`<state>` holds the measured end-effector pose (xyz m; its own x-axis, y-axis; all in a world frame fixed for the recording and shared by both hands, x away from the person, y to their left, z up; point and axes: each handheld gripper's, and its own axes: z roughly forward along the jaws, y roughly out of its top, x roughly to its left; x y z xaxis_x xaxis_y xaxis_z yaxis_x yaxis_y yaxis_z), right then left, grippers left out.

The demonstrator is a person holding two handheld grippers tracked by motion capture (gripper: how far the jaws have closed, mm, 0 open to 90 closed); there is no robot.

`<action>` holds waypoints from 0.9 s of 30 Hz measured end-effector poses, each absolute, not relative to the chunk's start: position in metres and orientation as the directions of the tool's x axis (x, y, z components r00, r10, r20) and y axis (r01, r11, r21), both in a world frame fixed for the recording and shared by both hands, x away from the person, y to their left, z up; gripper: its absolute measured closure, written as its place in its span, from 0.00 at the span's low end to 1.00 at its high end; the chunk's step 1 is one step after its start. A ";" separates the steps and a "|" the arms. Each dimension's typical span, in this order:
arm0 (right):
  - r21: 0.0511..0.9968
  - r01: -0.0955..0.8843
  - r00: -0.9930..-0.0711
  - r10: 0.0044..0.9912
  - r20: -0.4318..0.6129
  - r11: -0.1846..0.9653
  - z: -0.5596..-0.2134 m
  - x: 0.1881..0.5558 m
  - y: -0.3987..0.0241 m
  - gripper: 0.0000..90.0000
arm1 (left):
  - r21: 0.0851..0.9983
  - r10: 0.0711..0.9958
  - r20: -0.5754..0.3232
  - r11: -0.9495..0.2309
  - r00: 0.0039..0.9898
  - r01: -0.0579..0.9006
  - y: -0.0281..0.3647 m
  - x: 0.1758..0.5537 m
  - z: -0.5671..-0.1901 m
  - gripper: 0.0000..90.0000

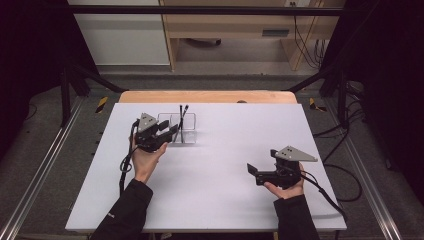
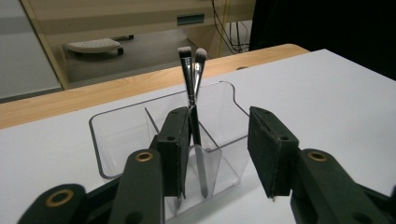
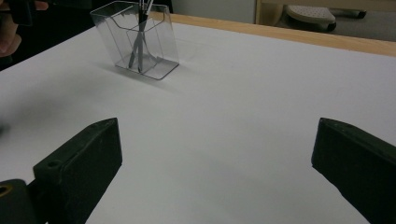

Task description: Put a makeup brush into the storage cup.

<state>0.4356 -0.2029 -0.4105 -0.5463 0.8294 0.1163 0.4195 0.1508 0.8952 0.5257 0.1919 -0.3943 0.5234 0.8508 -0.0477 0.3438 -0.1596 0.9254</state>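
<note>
Black fingers (image 2: pixel 175 154) of the left gripper (image 2: pixel 224 158) sit right up against the near wall of the clear holder (image 2: pixel 116 140), standing partly apart with nothing pinched between them. So that side is open and empty, as far as I can see.

Both brushes (image 2: pixel 191 88) stand in the holder, in the compartment on its right half as seen from the left gripper view. They're near upright, bristles up, handles crossing each other low down and leaning a bit. Their long axis runs up-down, so anything going for them has to come at the stems from the side or from above the holder rim.

Relative to the holder: the left gripper (image 1: pixel 152 135) is just beside its near-left corner in the high view, fingers pointing toward it. The right gripper (image 1: pixel 260 172) is well apart from the holder (image 1: pixel 177 127), off to its right and nearer the person, resting over bare counter (image 1: pixel 225 200). Its fingers (image 3: pixel 79 163) are spread wide with only counter between them, and the holder (image 3: pixel 140 42) is far off.

My guess: the left hand is clearly the nearer one. The brush stems lie straight ahead of its fingers, slightly toward the left one, behind the clear wall.
</note>
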 end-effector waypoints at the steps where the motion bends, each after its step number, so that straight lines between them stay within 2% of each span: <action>1: 0.896 0.418 -0.546 0.830 0.117 0.149 -0.410 0.435 -0.203 0.03 | 0.926 0.848 -0.049 -0.160 0.527 0.343 0.192 0.524 -0.394 0.60; 13: 0.903 0.407 -0.544 0.831 0.117 0.139 -0.407 0.434 -0.206 0.02 | 0.922 0.820 -0.004 -0.218 0.572 0.319 0.193 0.497 -0.395 0.45; 27: 0.906 0.402 -0.543 0.831 0.117 0.135 -0.405 0.432 -0.209 0.02 | 0.915 0.793 -0.001 -0.245 0.609 0.322 0.201 0.473 -0.403 0.25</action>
